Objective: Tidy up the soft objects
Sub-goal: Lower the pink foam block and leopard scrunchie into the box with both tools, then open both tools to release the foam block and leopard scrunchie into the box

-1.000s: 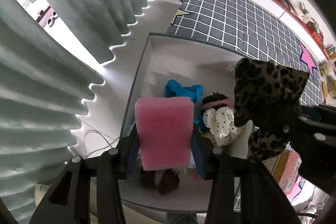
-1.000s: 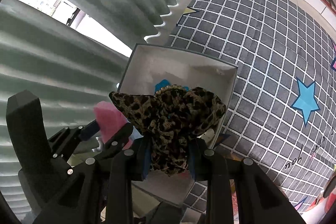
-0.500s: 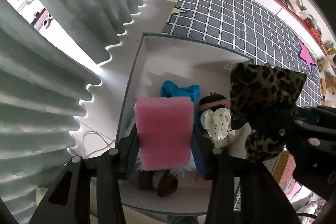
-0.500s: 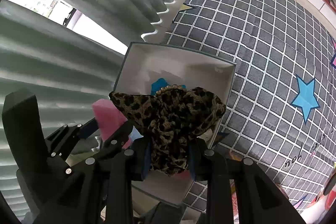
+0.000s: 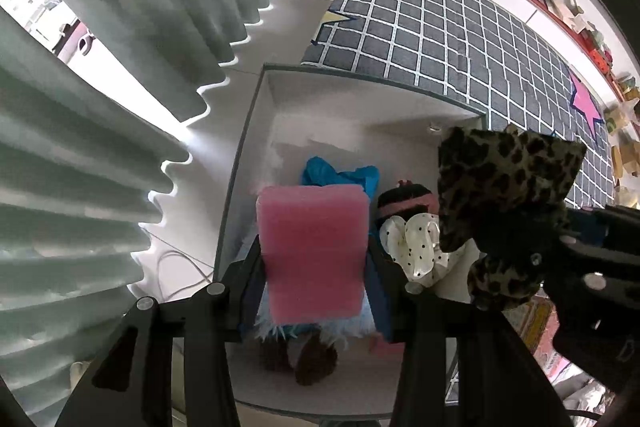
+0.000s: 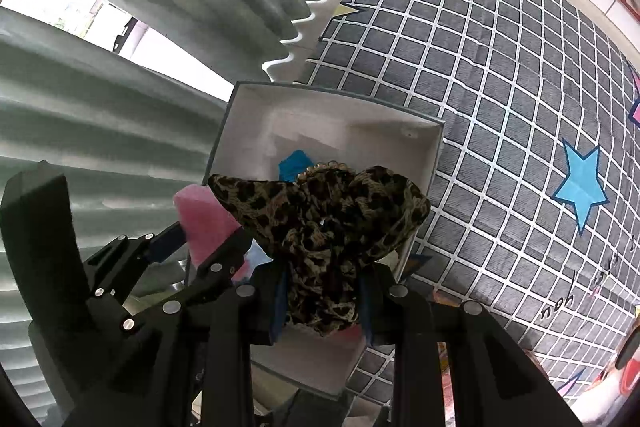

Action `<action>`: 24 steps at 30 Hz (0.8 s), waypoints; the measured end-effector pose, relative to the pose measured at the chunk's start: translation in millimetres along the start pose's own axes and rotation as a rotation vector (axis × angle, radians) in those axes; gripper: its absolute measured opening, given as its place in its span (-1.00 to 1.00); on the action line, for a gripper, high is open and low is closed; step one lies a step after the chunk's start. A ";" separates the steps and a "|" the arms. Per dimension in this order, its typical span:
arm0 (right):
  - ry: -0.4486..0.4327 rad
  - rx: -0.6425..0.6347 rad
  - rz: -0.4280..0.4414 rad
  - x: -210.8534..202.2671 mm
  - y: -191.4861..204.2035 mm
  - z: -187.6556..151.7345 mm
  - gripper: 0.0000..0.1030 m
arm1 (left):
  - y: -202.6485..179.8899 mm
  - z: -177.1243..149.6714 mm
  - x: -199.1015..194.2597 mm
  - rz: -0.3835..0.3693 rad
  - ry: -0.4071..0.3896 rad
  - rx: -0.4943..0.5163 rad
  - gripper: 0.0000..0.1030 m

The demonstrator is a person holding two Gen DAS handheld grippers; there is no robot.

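A pink sponge (image 5: pixel 314 253) is clamped in the left gripper (image 5: pixel 316 291) directly above the white box (image 5: pixel 256 131), presumably so it can be dropped inside. A leopard-print scrunchie (image 6: pixel 326 227) is pinched in the right gripper (image 6: pixel 324 301) above the box's near corner. In the box, a blue cloth (image 5: pixel 340 175), a polka-dot scrunchie (image 5: pixel 416 247) and a doll are already gathered.

Daylight's blowing out the window gap (image 5: pixel 48 23) btwn the curtains (image 5: pixel 100 155), fisheye's bending everything w/ dark vignette corners, pics staying pretty sharp, box (image 5: pixel 256 131) interior softly shadowed.
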State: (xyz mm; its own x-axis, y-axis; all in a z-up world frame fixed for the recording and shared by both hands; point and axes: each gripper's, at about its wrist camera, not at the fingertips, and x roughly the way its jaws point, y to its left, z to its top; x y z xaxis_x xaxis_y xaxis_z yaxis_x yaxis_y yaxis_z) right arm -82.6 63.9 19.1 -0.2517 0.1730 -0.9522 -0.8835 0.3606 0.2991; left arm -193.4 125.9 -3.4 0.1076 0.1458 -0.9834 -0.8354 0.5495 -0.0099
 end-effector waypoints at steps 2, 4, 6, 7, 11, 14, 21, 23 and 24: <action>0.001 0.002 -0.003 0.0 -0.5 -0.1 -0.42 | -1.5 0.8 2.1 -0.002 0.003 0.004 -0.05; 0.001 0.004 -0.006 -0.2 -0.4 -0.3 -0.42 | -3.0 1.1 3.2 -0.003 0.005 0.008 -0.05; 0.004 0.004 -0.011 0.5 -1.1 0.2 -0.42 | -4.4 1.9 4.5 -0.004 0.006 0.009 -0.05; 0.005 0.004 -0.013 0.8 -1.1 0.1 -0.42 | -4.8 2.3 4.9 -0.005 0.007 0.009 -0.05; 0.008 0.001 -0.016 2.1 -1.3 1.4 -0.42 | -3.8 2.5 4.6 -0.004 0.009 0.008 -0.05; 0.012 -0.002 -0.018 4.4 -1.6 2.7 -0.42 | -3.0 2.9 5.8 -0.002 0.014 0.005 -0.05; 0.009 -0.004 -0.027 7.4 -2.6 4.3 -0.42 | -3.0 3.0 7.0 -0.006 0.016 0.005 -0.05; 0.009 -0.004 -0.021 7.9 -2.7 4.9 -0.25 | -4.7 2.1 4.5 -0.015 0.002 0.019 0.22; 0.012 -0.002 -0.012 8.0 -3.1 4.9 0.10 | -6.5 0.9 2.5 -0.007 -0.008 0.030 0.61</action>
State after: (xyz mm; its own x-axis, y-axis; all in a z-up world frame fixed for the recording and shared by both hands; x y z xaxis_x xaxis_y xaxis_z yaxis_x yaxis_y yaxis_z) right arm -80.0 68.7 10.9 -0.2454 0.1575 -0.9565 -0.8875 0.3603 0.2871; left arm -187.2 123.4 -5.6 0.1178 0.1479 -0.9820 -0.8179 0.5752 -0.0115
